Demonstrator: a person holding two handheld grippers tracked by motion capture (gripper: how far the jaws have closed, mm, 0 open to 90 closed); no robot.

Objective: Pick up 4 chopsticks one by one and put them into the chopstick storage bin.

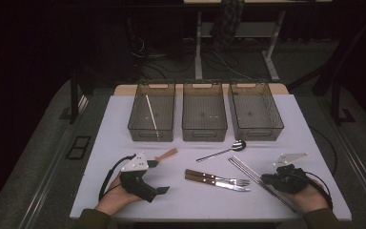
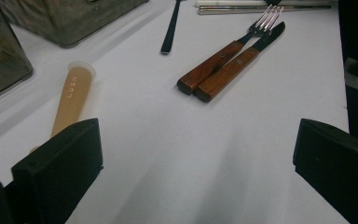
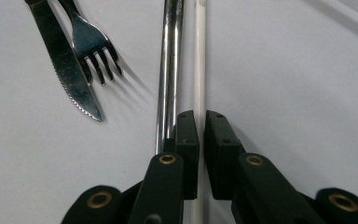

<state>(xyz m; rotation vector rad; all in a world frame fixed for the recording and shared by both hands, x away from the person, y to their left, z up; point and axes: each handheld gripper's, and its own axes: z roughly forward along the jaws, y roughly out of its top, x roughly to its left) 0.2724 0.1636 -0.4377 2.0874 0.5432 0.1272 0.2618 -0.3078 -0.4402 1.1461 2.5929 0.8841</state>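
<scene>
My right gripper (image 3: 199, 135) is shut on a thin white chopstick (image 3: 199, 60) that lies on the white table; it runs straight between the two pads. A pair of metal chopsticks (image 3: 170, 70) lies just outside the left jaw. In the high view this gripper (image 1: 266, 179) sits at the table's front right, over the near end of the metal chopsticks (image 1: 249, 171). My left gripper (image 1: 158, 176) rests at the front left, wide open with nothing between its jaws (image 2: 196, 140). A tan stick (image 2: 72, 100) lies beside its left jaw.
A wooden-handled fork (image 1: 219, 178) and knife (image 1: 217, 185) lie side by side in the middle, a spoon (image 1: 221, 150) beyond them. Three smoky plastic bins (image 1: 145, 134) (image 1: 205, 135) (image 1: 259, 134) stand in a row at the back; the left one holds a white chopstick (image 1: 151, 114).
</scene>
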